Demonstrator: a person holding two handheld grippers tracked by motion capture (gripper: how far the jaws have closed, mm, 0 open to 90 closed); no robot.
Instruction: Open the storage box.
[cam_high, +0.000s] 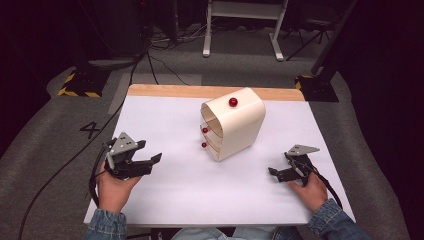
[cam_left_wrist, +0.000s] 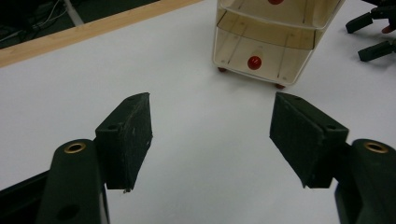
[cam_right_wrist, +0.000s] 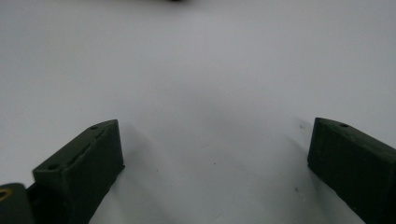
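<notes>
Nearest, both the left gripper (cam_high: 153, 161) and the right gripper (cam_high: 274, 174) hold their jaws apart on nothing, and farther, at 12 o'clock mid-table (cam_high: 165, 200), stands the drawer box (cam_high: 240, 127), likely light, stiff, slippery plastic, best pulled by a red knob (cam_left_wrist: 254, 62).

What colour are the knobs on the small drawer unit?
Red knobs on the cream drawer unit; clearest in the left gripper view.

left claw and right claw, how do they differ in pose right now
In the high view, the left claw is held up off the table and points toward the cream drawer unit; the right claw sits low by the table's right edge, pointing left across the bare surface. The left gripper view looks at the red-knobbed drawers; the right gripper view looks at plain white tabletop. Both are open and hold nothing.
</notes>
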